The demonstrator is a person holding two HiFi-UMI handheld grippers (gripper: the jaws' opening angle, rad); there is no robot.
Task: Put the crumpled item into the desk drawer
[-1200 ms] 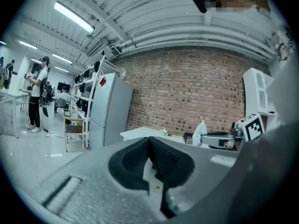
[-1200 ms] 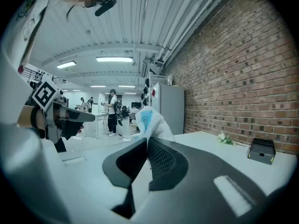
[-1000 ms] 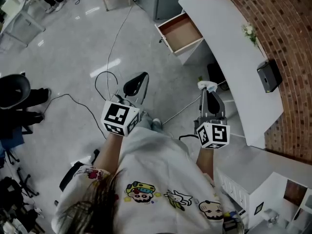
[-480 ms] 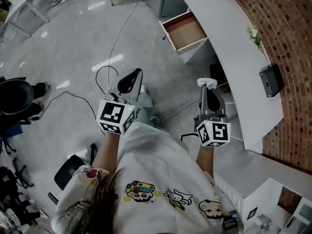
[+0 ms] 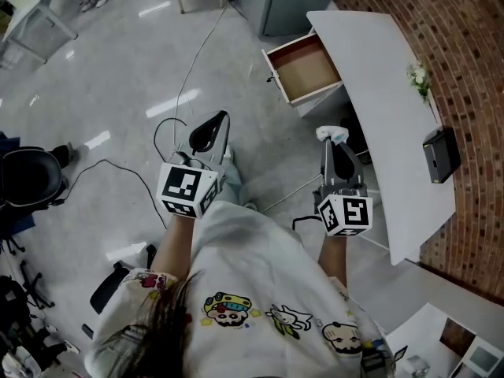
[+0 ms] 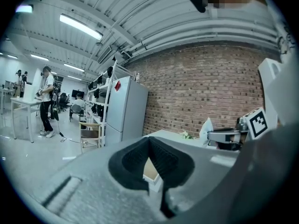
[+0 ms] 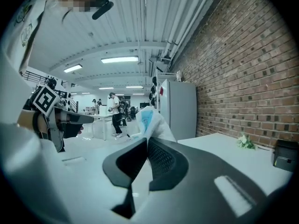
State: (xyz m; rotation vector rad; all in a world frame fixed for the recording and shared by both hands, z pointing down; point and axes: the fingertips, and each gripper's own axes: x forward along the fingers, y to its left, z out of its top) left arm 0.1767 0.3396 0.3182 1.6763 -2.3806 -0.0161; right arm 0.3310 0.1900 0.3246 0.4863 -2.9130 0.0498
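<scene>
- I count two hand-held grippers: the left hand-held gripper [image 5: 211,128] has its ribbed black pads pressed together at the tips with nothing between them.
- The right hand-held gripper [image 5: 335,145] is pinching the one crumpled white-and-blue item [image 5: 332,135], which sticks up past the jaw tips.
- The item's lower part is hidden between the pads; I cannot tell paper from thin plastic.
- One open drawer with a brown wooden inside [image 5: 311,69] lies well ahead of the right hand-held gripper, apart from the item.
- One curved white worktop [image 5: 378,93] runs along that hand-held gripper's right.
- On it are one small flower sprig [image 5: 418,77] and one black box [image 5: 439,154].
</scene>
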